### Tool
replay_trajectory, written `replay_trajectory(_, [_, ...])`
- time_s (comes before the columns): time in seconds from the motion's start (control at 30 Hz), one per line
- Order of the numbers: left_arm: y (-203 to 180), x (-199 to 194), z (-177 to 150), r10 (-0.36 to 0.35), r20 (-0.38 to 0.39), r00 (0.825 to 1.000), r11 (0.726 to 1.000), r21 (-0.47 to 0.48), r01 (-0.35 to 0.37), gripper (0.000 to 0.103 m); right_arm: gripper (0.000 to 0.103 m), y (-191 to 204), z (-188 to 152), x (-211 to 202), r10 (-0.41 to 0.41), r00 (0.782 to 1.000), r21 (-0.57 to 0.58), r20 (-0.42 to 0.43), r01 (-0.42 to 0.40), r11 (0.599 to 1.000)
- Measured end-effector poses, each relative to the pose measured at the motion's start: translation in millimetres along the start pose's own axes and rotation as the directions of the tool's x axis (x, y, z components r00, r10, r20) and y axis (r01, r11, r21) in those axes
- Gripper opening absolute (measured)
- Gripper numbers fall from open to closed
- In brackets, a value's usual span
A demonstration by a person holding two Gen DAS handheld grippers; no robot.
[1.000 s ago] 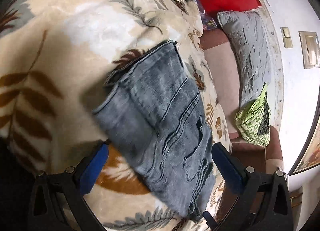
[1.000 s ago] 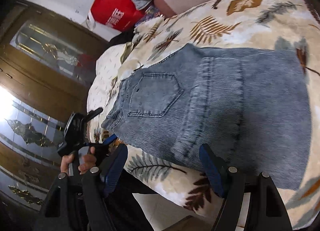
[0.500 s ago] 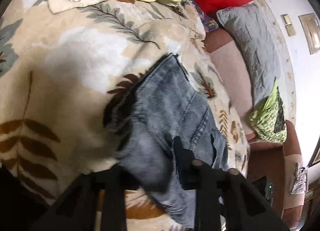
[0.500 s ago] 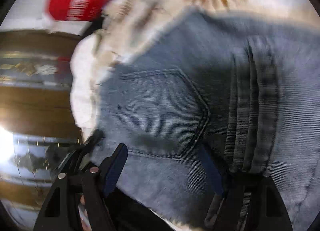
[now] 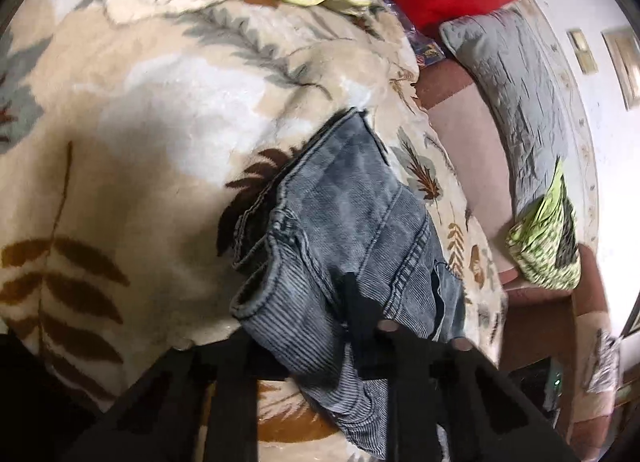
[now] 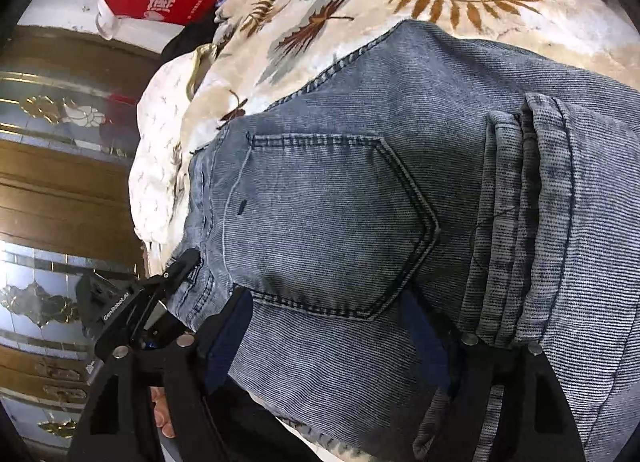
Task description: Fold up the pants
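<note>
On the leaf-print blanket (image 5: pixel 160 134), my left gripper (image 5: pixel 316 322) pinches the jeans (image 5: pixel 352 222) edge — right gripper (image 6: pixel 332 326) straddles them, spread wide.

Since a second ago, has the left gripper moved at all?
Yes. The left gripper has moved in and shut on the jeans; against the leaf-print blanket, its fingers were spread either side of the denim, now together on it.

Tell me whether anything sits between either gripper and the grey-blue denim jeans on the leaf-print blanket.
Nothing visible does. The left gripper is shut on the grey-blue denim jeans at their near edge, and the right gripper straddles the jeans just below the back pocket. Only the leaf-print blanket lies underneath.
</note>
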State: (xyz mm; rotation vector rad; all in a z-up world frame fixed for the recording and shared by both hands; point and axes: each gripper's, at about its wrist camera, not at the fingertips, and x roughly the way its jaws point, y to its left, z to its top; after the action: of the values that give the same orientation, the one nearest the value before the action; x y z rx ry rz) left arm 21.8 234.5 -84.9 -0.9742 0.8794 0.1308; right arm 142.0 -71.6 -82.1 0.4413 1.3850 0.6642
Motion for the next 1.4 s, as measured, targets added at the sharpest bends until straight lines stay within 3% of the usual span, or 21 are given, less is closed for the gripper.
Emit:
replay_trajectory(0.17, [-42.9,-22.6,-10.1,0.015,0.089,0.996,0.986,0.162,-0.029,0.011,0.080,-6.3,0.8,-0.4,0.034,0.999,0.018,0.012,-0.034,0.999])
replay_trajectory(0.3, [-96.2,-39.6,-26.2,0.019,0.158,0.987,0.938,0.340,-0.072,0.011,0.080,-26.1,-2.4,-29.7,0.156,0.985,0.073,0.076,-0.162,0.984])
replay_trajectory(0.4, [-140.1,-49.0,-47.3,0.004,0.197,0.980,0.874,0.476,-0.099,0.011,0.080,-47.2,-13.3,-76.5,0.190,0.964,0.073,0.185,-0.206,0.976])
replay_trajectory(0.53, [-198.0,-48.5,-95.8,-0.030,0.205,0.978,0.754,0.647,-0.112,0.010,0.080,-99.1,-37.8,-142.4,0.180,0.933,0.114,0.311,-0.224,0.968])
replay_trajectory(0.67, [-237.9,-33.9,-154.9,-0.047,0.134,0.990,0.641,0.764,-0.073,0.010,0.080,-159.2,-65.9,-195.3,0.156,0.885,0.193,0.439,-0.262,0.946])
replay_trajectory(0.77, [-256.5,-15.3,-195.9,-0.034,0.060,0.998,0.582,0.813,-0.029,0.009,0.080,-194.7,-83.2,-218.7,0.141,0.854,0.250,0.501,-0.299,0.921])
replay_trajectory(0.87, [-266.1,14.1,-237.3,0.011,-0.029,1.000,0.529,0.849,0.019,0.009,0.080,-219.0,-98.0,-236.2,0.143,0.827,0.283,0.544,-0.341,0.897])
replay_trajectory(0.93, [-264.8,51.7,-264.0,0.127,-0.088,0.988,0.485,0.875,0.015,0.010,0.080,-230.4,-102.3,-240.4,0.137,0.822,0.297,0.552,-0.348,0.889])
replay_trajectory(0.97, [-259.3,73.6,-275.6,0.203,-0.112,0.973,0.467,0.884,0.005,0.011,0.080,-233.9,-103.3,-239.8,0.139,0.822,0.304,0.552,-0.354,0.885])
replay_trajectory(1.0, [-256.0,84.5,-281.3,0.241,-0.122,0.963,0.458,0.889,-0.002,0.011,0.080,-234.2,-104.0,-238.2,0.141,0.822,0.308,0.551,-0.357,0.882])
replay_trajectory(1.03, [-255.0,84.6,-283.6,0.235,-0.116,0.965,0.451,0.892,-0.003,0.015,0.080,-236.9,-104.7,-238.3,0.142,0.826,0.310,0.546,-0.356,0.881])
replay_trajectory(1.07, [-257.5,75.9,-282.1,0.198,-0.130,0.972,0.460,0.888,0.025,0.029,0.080,-238.6,-104.9,-237.1,0.140,0.831,0.313,0.538,-0.351,0.883])
replay_trajectory(1.1, [-261.2,66.9,-278.1,0.162,-0.191,0.968,0.482,0.871,0.092,0.041,0.080,-240.0,-105.4,-235.8,0.139,0.834,0.315,0.533,-0.348,0.883])
replay_trajectory(1.13, [-262.6,58.4,-273.8,0.135,-0.243,0.961,0.498,0.855,0.146,0.061,0.080,-244.6,-107.8,-236.3,0.140,0.834,0.315,0.533,-0.349,0.882])
replay_trajectory(1.17, [-264.3,46.3,-268.1,0.096,-0.274,0.957,0.513,0.837,0.188,0.069,0.080,-245.7,-107.0,-235.3,0.139,0.836,0.319,0.531,-0.350,0.881])
replay_trajectory(1.27, [-264.1,5.7,-241.2,-0.005,-0.222,0.975,0.538,0.821,0.190,0.072,0.080,-240.6,-106.7,-231.6,0.162,0.834,0.304,0.528,-0.364,0.881])
replay_trajectory(1.33, [-250.9,-18.6,-214.9,-0.060,-0.160,0.985,0.582,0.796,0.165,0.076,0.080,-228.7,-105.7,-230.1,0.189,0.835,0.273,0.517,-0.371,0.888])
replay_trajectory(1.4, [-236.2,-29.9,-189.5,-0.055,-0.049,0.997,0.631,0.773,0.073,0.083,0.080,-212.6,-105.2,-225.0,0.232,0.839,0.233,0.492,-0.384,0.893])
